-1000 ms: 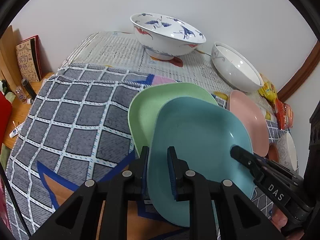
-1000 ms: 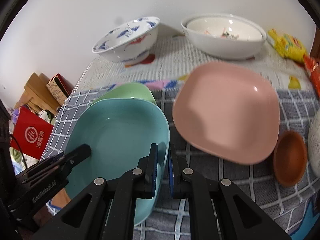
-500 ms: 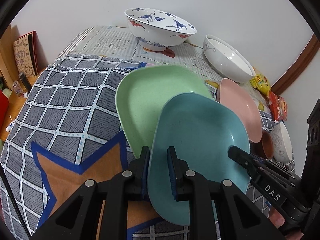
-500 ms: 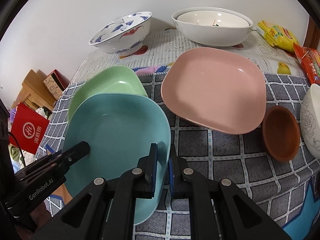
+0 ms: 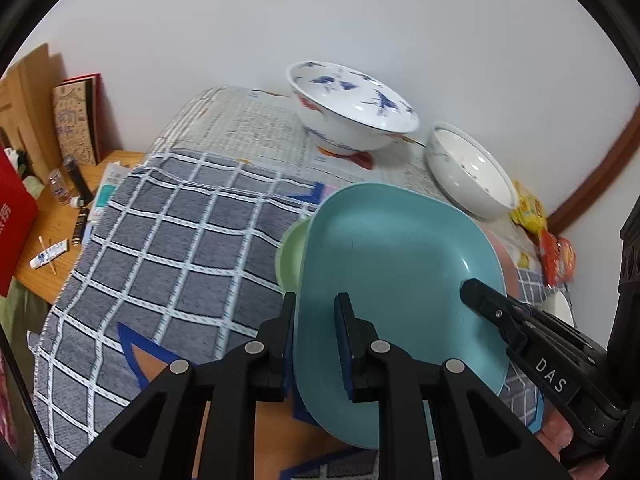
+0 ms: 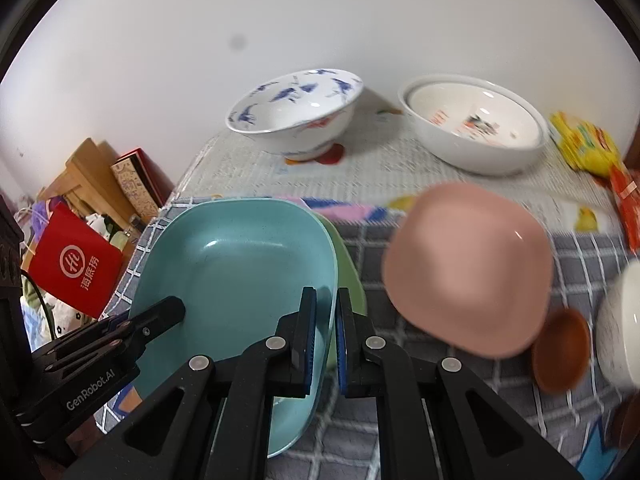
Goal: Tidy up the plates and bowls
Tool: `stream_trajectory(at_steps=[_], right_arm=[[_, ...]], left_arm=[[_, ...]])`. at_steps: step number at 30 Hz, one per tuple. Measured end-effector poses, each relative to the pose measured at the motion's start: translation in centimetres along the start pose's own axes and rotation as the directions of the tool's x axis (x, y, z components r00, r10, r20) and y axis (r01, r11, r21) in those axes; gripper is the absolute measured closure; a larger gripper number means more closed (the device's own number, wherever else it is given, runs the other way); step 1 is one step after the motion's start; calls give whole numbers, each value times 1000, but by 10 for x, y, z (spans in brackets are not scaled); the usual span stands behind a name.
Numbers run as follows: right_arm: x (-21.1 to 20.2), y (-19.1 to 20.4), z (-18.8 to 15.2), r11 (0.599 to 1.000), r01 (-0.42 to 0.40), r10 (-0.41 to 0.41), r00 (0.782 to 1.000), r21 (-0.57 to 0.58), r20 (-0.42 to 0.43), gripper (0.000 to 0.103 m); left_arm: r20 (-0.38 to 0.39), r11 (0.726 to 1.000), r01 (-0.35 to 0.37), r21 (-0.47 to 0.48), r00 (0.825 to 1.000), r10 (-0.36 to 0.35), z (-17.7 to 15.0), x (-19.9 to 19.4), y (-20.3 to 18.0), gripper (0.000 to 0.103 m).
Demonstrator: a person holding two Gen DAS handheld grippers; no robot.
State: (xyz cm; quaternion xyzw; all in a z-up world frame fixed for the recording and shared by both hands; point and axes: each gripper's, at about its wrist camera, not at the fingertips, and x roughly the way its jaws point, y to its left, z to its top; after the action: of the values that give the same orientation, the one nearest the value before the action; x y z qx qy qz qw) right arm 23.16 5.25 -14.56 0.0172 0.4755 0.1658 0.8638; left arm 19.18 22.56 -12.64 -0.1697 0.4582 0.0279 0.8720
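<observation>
A teal plate (image 5: 400, 260) (image 6: 240, 264) is held by both grippers over the grey checked cloth (image 5: 160, 240). My left gripper (image 5: 316, 304) (image 6: 176, 306) is shut on its left rim. The right gripper (image 6: 326, 296) (image 5: 468, 286) is shut on the opposite rim. Under the teal plate lies a green plate (image 5: 290, 256) (image 6: 348, 276), of which only an edge shows; whether the two touch I cannot tell. To the right sits a pink plate (image 6: 468, 280). A blue-patterned bowl (image 5: 348, 120) (image 6: 296, 112) and a white bowl (image 5: 468, 172) (image 6: 472, 128) stand at the back.
A small brown dish (image 6: 560, 352) and another white bowl (image 6: 620, 320) sit at the right edge. Snack packets (image 6: 580, 144) lie at the back right. Left of the table are a red bag (image 6: 76, 268), books and a low wooden surface (image 5: 60, 208) with small items.
Both grippers have carried the teal plate up and over the green plate, which was widely visible before and is now almost covered. Both grips stay the same.
</observation>
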Motion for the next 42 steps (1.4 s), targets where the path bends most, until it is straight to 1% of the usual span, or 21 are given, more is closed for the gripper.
stream_trajectory(at_steps=[4, 8, 12, 16, 17, 21, 23, 25, 27, 28, 29, 30, 31, 34, 37, 38, 40, 42], right_arm=[[23, 6, 10, 999, -37, 36, 999, -37, -16, 94], [43, 1, 12, 997, -57, 56, 998, -46, -41, 94], [54, -6, 16, 997, -66, 64, 997, -49, -45, 94], [66, -12, 18, 995, -80, 76, 995, -58, -63, 91], [67, -13, 19, 995, -83, 79, 995, -59, -61, 89], [69, -15, 22, 994, -84, 81, 996, -73, -45, 88], [68, -16, 23, 994, -85, 82, 996, -70, -43, 88], [66, -18, 23, 993, -96, 93, 995, -62, -39, 84], [62, -20, 23, 994, -101, 99, 994, -47, -38, 81], [59, -21, 22, 994, -101, 100, 994, -40, -33, 80], [55, -23, 21, 994, -101, 100, 995, -33, -25, 76], [51, -24, 20, 995, -93, 92, 996, -30, -18, 71], [46, -25, 18, 996, -80, 80, 997, -27, -8, 65], [30, -31, 12, 998, -67, 67, 997, -18, 23, 63], [16, -40, 5, 998, -60, 60, 998, 1, 32, 61], [10, -43, 2, 999, -53, 52, 998, 7, 37, 58], [-1, -49, -2, 999, -31, 30, 999, 15, 46, 54], [-14, -57, -8, 1000, 5, -7, 998, 27, 58, 53]], left_arm=[[-17, 999, -32, -21, 999, 31, 2, 12, 7, 86], [-42, 999, -41, -15, 998, 41, 0, 23, 7, 86], [-53, 999, -50, -3, 997, 50, 0, 31, 0, 86], [-51, 997, -74, 1, 996, 74, 0, 37, -4, 86], [-52, 997, -72, -2, 996, 72, 0, 38, -4, 86], [-60, 997, -77, 10, 995, 77, -1, 41, -7, 86], [-68, 997, -72, 12, 995, 73, -2, 43, -7, 85], [-86, 998, -59, 14, 995, 60, -3, 44, -8, 85], [-106, 998, -43, 35, 993, 47, -6, 44, -11, 76], [-107, 998, -46, 43, 993, 50, -8, 44, -12, 69], [-102, 997, -55, 55, 993, 60, -10, 43, -14, 67], [-97, 996, -62, 61, 993, 67, -12, 41, -15, 67], [-96, 996, -65, 64, 993, 71, -14, 40, -16, 66], [-97, 996, -54, 69, 993, 60, -18, 35, -16, 61], [-89, 996, -59, 70, 994, 65, -20, 28, -17, 61], [-87, 996, -56, 70, 994, 62, -20, 26, -18, 61], [-74, 995, -58, 79, 995, 64, -21, 19, -23, 61], [-55, 993, -64, 97, 996, 69, -22, 12, -29, 61]])
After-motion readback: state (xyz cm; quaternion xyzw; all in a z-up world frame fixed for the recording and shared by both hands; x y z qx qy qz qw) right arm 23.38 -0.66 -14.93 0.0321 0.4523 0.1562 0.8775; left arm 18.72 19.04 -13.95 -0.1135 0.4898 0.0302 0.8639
